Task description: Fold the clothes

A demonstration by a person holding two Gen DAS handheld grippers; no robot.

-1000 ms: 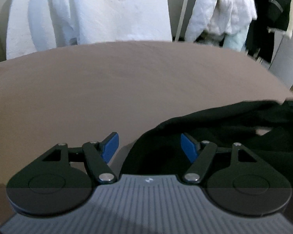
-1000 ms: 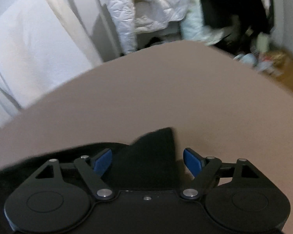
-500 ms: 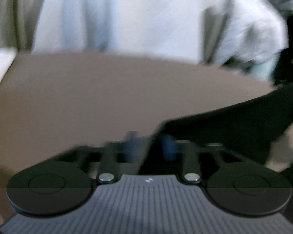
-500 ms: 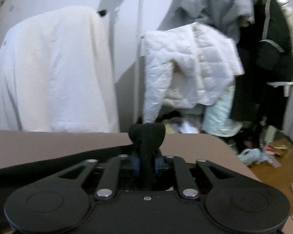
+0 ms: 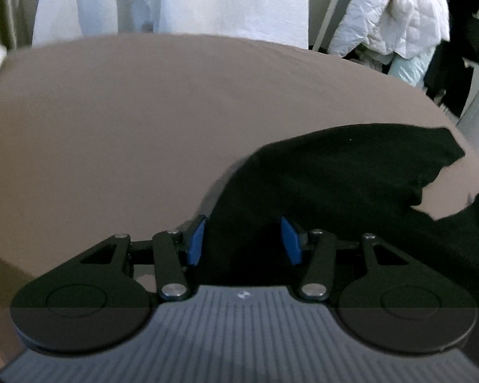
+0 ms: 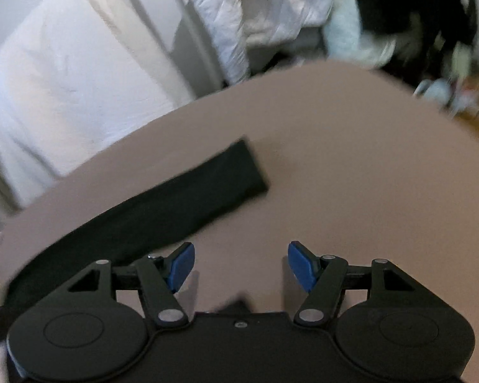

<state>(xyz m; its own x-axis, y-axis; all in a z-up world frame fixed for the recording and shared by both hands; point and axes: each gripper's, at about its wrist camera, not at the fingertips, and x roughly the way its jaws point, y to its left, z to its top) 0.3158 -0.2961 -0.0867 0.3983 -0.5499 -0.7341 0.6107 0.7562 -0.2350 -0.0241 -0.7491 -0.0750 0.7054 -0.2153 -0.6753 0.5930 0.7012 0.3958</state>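
Two grippers over black garment [image 5: 335, 175] on brown surface [image 5: 111, 111].
L gripper [image 5: 242, 239] jaws part-open astride fabric, grip unclear; R gripper [image 6: 241, 265] jaws opening, empty.

The black garment [image 5: 351, 185] runs off the right edge of the left wrist view, and its near part is hidden behind the gripper body at the bottom. In the right wrist view the clutter [image 6: 447, 86] at upper right is too blurred to identify.

a black garment [image 5: 335, 185] lies spread flat on the brown surface [image 5: 127, 121], one long sleeve [image 6: 188, 198] stretched straight outward.
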